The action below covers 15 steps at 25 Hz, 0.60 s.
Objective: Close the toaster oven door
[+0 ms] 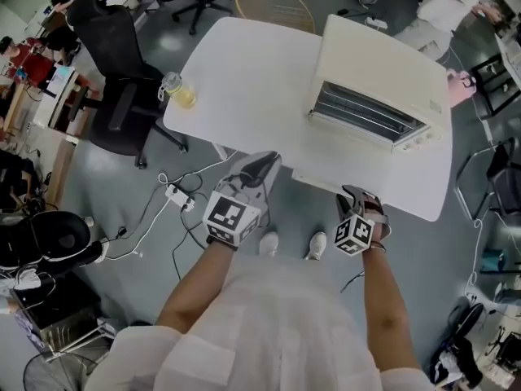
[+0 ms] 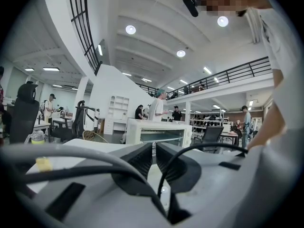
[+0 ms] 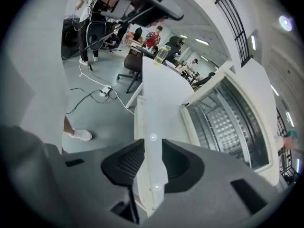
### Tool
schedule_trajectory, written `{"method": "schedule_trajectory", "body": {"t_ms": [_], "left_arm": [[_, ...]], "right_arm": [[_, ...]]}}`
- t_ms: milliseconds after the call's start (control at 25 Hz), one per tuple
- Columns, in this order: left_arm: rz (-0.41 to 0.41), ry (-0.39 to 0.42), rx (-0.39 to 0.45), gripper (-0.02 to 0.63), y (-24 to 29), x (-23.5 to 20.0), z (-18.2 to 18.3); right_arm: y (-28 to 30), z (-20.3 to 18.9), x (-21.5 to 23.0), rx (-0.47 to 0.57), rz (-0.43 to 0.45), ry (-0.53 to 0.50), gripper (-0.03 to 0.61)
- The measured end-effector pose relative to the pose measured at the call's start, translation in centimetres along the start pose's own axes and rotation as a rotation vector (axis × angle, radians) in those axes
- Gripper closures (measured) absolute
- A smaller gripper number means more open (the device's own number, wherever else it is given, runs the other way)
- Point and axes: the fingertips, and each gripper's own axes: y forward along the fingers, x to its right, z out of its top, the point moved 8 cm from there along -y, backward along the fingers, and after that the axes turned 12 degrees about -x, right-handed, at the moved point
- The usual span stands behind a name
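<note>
Head view: a cream, box-shaped toaster oven stands on the white desk, with the left hand-held gripper and right hand-held gripper at the desk's near edge. Left gripper view: its jaws are pressed nearly together, with nothing between them. Right gripper view: its jaws are spread, with the oven's lowered white door between them.
</note>
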Motion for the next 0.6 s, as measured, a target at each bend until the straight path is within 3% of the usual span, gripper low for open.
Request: {"method": "schedule_trajectory", "body": {"t_ms": [600], "left_arm": [[0.006, 0.002, -0.029, 0.594, 1.2, 0.2, 0.1]], "right_arm": [[3.9, -0.6, -1.6, -0.068, 0.092, -0.019, 0.466]]}}
